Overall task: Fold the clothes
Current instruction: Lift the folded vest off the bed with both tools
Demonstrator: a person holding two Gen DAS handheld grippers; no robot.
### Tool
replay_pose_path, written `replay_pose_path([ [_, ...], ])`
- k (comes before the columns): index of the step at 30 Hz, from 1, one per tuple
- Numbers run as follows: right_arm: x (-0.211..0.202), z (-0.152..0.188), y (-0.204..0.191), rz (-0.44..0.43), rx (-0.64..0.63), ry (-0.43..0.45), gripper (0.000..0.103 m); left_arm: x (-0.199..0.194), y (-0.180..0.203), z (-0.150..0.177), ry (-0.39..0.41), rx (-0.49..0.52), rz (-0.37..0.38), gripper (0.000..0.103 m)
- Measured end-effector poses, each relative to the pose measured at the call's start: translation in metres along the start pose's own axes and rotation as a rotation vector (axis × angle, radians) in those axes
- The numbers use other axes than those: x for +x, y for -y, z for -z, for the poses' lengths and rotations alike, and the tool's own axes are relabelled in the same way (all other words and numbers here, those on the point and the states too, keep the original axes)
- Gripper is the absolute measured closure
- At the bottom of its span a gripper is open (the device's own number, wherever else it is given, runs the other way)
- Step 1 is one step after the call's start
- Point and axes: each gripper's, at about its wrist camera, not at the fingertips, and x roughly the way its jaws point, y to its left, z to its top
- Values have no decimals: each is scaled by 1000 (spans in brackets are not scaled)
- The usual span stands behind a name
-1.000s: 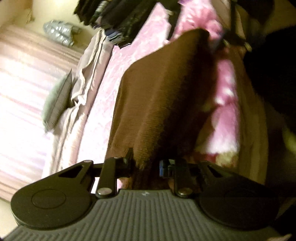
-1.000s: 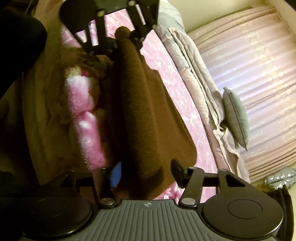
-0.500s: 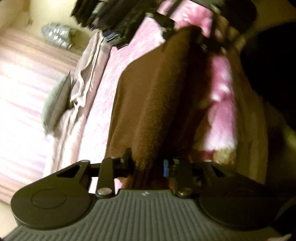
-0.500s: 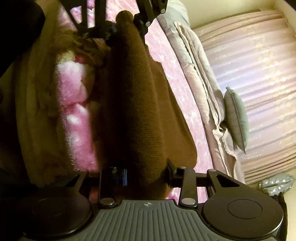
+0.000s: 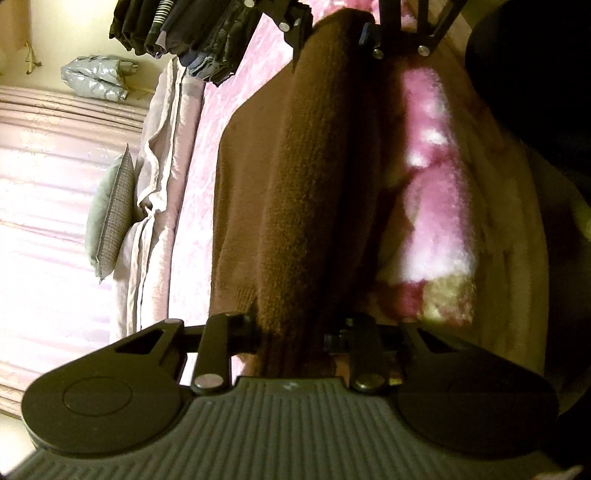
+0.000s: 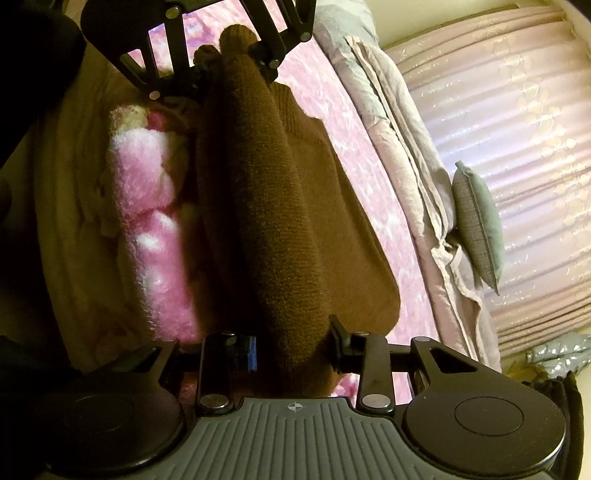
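A brown knitted garment (image 5: 295,177) hangs stretched between my two grippers above the pink bedspread (image 5: 207,192). My left gripper (image 5: 291,332) is shut on one end of it, the cloth bunched between the jaws. My right gripper (image 6: 291,347) is shut on the other end of the same brown garment (image 6: 273,206). Each gripper shows at the top of the other's view: the right gripper (image 5: 332,33) in the left wrist view, the left gripper (image 6: 229,70) in the right wrist view. The garment's lower part drapes down toward the bed.
A fluffy pink and white blanket (image 5: 436,206) and a beige cover (image 5: 509,229) lie beside the garment. A grey cushion (image 6: 476,225) leans at the bed's far edge by pale pink curtains (image 6: 524,147). Dark clothes (image 5: 184,33) hang above.
The two grippers have drawn closer together, each showing larger in the other's view. Both keep hold of the brown garment, which hangs in a thicker fold between them.
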Motion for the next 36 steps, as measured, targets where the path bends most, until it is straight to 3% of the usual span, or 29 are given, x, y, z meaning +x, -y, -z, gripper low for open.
replay_pose_path([
  [14,-1,5,0,-14,22,16,71,-2,-2,-1,-16,-25,19,81],
  [23,3,12,18,-92,111,87,75,1,-18,2,-21,-60,108,83],
  [29,-13,-1,68,-204,129,38,77,-12,-69,-12,-81,-85,221,84],
  [36,-91,-8,163,-320,169,-52,78,-72,-159,-66,-78,-118,376,84],
])
